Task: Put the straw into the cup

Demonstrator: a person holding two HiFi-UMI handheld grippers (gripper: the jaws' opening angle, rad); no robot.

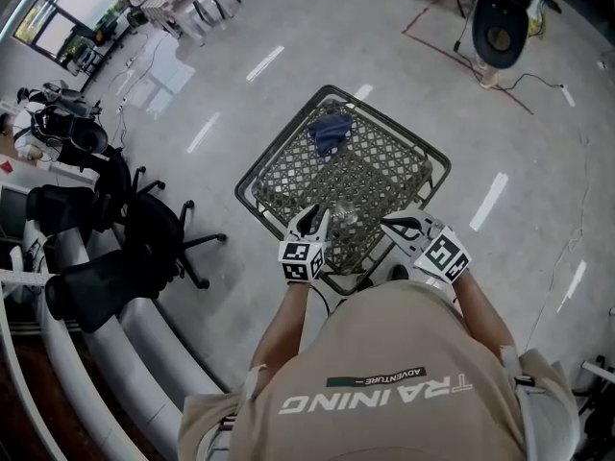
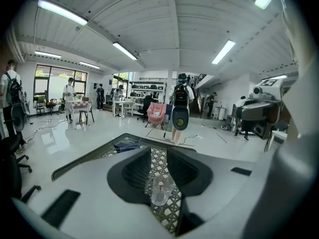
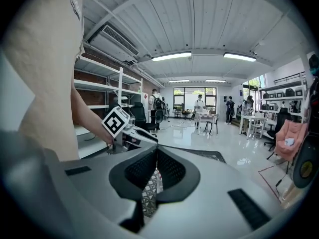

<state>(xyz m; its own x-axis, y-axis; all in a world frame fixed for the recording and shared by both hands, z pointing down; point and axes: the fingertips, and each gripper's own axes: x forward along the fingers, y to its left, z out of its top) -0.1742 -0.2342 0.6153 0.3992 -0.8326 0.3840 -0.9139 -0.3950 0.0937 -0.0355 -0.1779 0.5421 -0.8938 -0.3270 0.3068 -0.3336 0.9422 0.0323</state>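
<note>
Presently: cup (image 2: 160,190), striped piece (image 2: 157,184) (perhaps the straw) inside, straight ahead of spread left tongs (image 2: 159,151). Right tongs (image 3: 156,151) pressed together, empty.

We see a dark square metal lattice table (image 1: 284,142); a crumpled blue cloth (image 1: 330,131) lies toward its 12 o'clock corner, and black office chairs (image 1: 154,230) stand at 9 o'clock.

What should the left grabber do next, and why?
Probably ease the left gripper forward and down so that its open jaws come around the clear cup. The cup stands upright on the mesh table, straight ahead in the gap between the jaws, and nothing touches it yet. Steadying it first looks sensible.
</note>
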